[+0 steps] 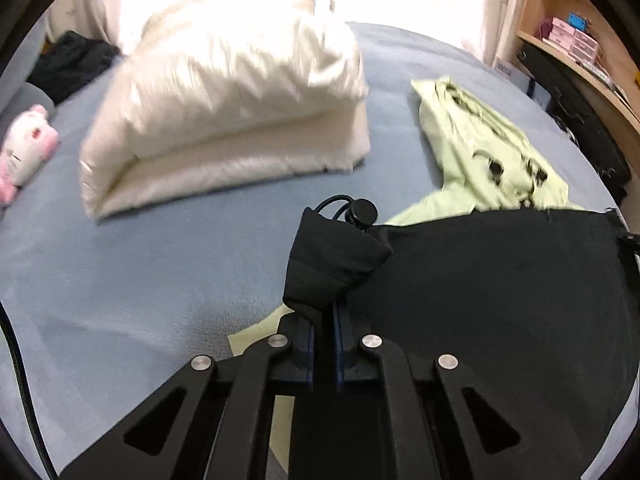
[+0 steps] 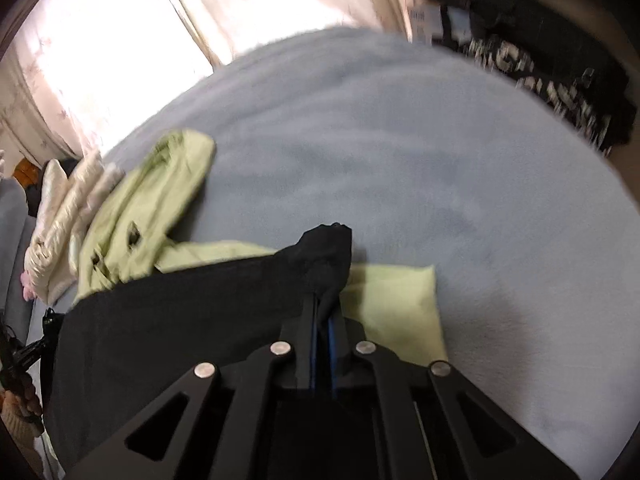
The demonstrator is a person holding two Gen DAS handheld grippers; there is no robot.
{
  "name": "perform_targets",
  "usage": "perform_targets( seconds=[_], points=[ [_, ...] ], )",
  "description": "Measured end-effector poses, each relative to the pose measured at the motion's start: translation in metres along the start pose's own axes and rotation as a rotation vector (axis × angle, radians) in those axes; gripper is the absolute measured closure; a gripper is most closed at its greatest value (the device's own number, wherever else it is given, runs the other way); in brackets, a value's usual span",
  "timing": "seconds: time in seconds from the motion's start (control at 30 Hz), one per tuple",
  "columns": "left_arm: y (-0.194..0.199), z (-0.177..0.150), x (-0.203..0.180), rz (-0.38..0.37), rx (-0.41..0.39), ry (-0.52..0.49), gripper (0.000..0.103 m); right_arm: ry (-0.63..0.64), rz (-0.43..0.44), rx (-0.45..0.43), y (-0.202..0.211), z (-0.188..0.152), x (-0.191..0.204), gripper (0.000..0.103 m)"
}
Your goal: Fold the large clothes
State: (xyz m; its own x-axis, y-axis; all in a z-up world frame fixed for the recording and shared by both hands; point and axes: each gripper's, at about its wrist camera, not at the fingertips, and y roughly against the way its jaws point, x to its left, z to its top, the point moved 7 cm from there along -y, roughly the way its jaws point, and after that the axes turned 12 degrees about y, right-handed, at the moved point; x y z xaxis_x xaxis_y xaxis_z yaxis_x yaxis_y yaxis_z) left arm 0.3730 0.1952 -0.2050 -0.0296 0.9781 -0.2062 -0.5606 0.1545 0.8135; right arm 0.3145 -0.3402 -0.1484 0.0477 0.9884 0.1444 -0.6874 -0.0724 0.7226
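Note:
A black garment (image 1: 500, 280) lies stretched over a light green jacket (image 1: 488, 148) on the blue bed cover (image 1: 140, 272). My left gripper (image 1: 326, 312) is shut on the garment's left corner, where a drawstring with a round black stopper (image 1: 362, 212) sticks out. In the right wrist view the same black garment (image 2: 180, 320) runs off to the left, and my right gripper (image 2: 326, 304) is shut on its right corner. Part of the green jacket (image 2: 392, 304) shows under that corner, the rest of the green jacket lying further left.
A folded cream puffer coat (image 1: 224, 120) sits on the bed behind the left gripper. A pink and white plush toy (image 1: 24, 148) lies at the far left. Dark clothes (image 1: 68, 64) are piled at the back left. Wooden shelves (image 1: 580, 40) stand at the right.

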Motion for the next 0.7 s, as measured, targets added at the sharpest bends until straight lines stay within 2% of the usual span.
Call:
perform_targets(
  seconds=[0.13,0.23,0.3,0.4,0.47,0.5,0.57,0.7],
  points=[
    [0.012,0.014,-0.01,0.001,-0.014,0.067,0.099,0.007,-0.051,-0.102,0.038,0.017,0.001,0.1],
    [0.001,0.017,-0.016,0.027,0.001,0.093,0.099,0.038,-0.124,-0.121,0.039,0.027,0.001,0.1],
    [-0.02,0.015,-0.017,0.074,0.026,0.119,0.099,0.054,-0.159,-0.105,0.026,0.031,0.002,0.1],
    [-0.057,0.002,-0.009,0.135,0.08,0.159,0.097,0.075,-0.206,-0.017,-0.018,0.027,0.003,0.1],
    [-0.061,0.0,-0.004,0.118,0.061,0.204,0.096,0.072,-0.22,0.088,-0.049,0.011,0.001,0.098],
    [-0.059,0.0,-0.002,0.111,0.053,0.216,0.095,0.062,-0.225,0.12,-0.058,0.006,-0.001,0.092],
    [-0.055,0.001,0.002,0.104,0.048,0.233,0.094,0.028,-0.214,0.11,-0.054,0.004,-0.004,0.091],
    [-0.035,0.001,0.012,0.117,0.025,0.258,0.083,-0.08,-0.131,0.072,-0.021,0.004,-0.014,0.086]
  ],
)
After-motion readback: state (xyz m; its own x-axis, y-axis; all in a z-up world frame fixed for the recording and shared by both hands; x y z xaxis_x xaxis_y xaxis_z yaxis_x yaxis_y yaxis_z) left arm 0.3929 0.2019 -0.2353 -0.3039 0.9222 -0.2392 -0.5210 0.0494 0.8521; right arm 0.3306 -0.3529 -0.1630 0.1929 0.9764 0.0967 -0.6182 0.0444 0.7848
